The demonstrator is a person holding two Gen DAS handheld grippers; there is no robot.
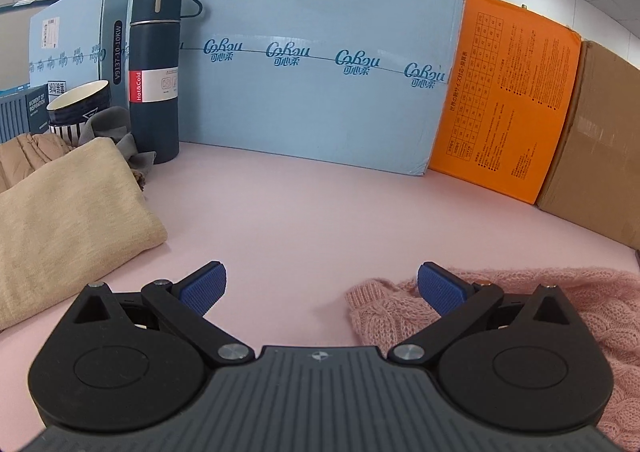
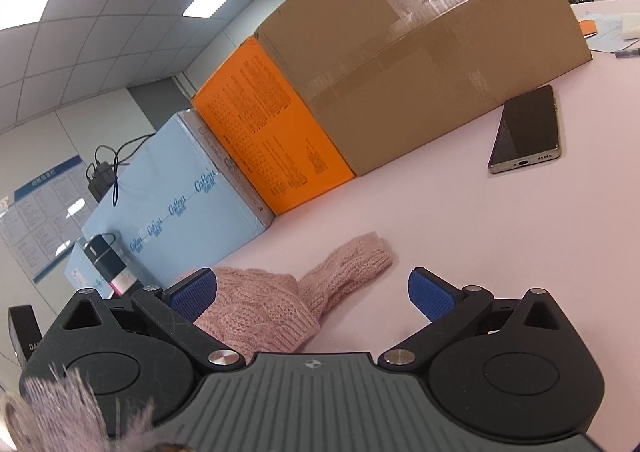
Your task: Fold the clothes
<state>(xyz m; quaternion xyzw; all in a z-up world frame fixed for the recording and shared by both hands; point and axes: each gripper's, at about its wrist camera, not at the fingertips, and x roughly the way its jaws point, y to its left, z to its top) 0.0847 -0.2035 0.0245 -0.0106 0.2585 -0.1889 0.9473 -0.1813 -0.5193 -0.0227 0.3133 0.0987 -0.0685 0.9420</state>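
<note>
left claw (image 1: 322, 286) spread wide, empty, low centre of frame | right claw (image 2: 312, 294) spread wide, empty | pink sweater (image 2: 272, 304) chunky cable-knit, rumpled on pink desk (image 2: 460, 219) between right claw's fingers, sleeve trailing up-right; lower right in left view | folding looks unstarted | beige folded garment (image 1: 68, 211) smooth, left edge, apparently done

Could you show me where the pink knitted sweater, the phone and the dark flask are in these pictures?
pink sweater (image 2: 260, 308): right wrist view, on its bunched knitted body.
phone (image 2: 528, 127): right wrist view, middle of its dark screen.
dark flask (image 1: 154, 63): left wrist view, on its upright body above the red label.
</note>
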